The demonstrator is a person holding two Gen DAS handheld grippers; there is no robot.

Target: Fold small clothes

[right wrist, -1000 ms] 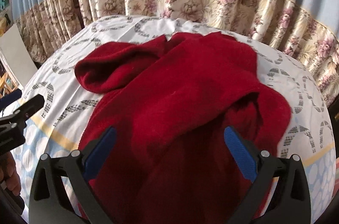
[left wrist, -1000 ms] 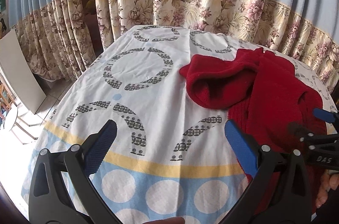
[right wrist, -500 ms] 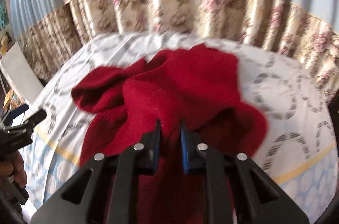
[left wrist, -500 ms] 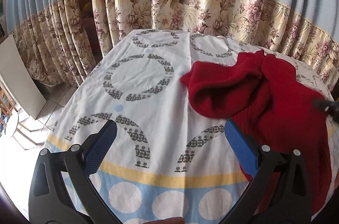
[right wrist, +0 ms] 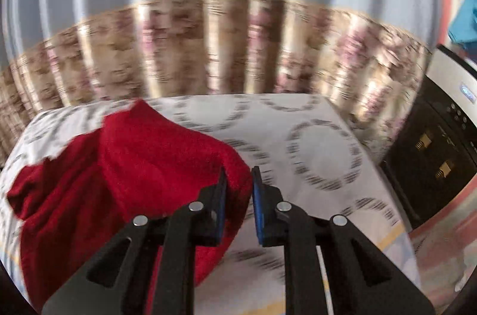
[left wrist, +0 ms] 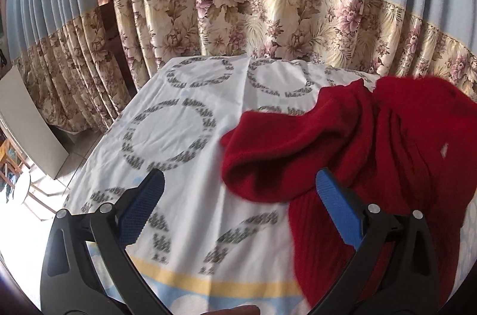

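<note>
A crumpled red knit garment lies on the patterned tablecloth, on the right of the left wrist view. My left gripper is open and empty, held above the cloth just left of the garment, with one sleeve end between its fingers' line of sight. In the right wrist view my right gripper is shut on a fold of the garment and holds it up at the garment's right edge. The right wrist view is blurred by motion.
Floral and blue curtains hang behind the table. A black and white appliance stands to the right of the table. A grey board leans at the left, beside the table's left edge.
My right gripper closed on the garment and has swung to the right, pulling the fabric with it. The left gripper stayed open and moved forward slightly toward the garment.
</note>
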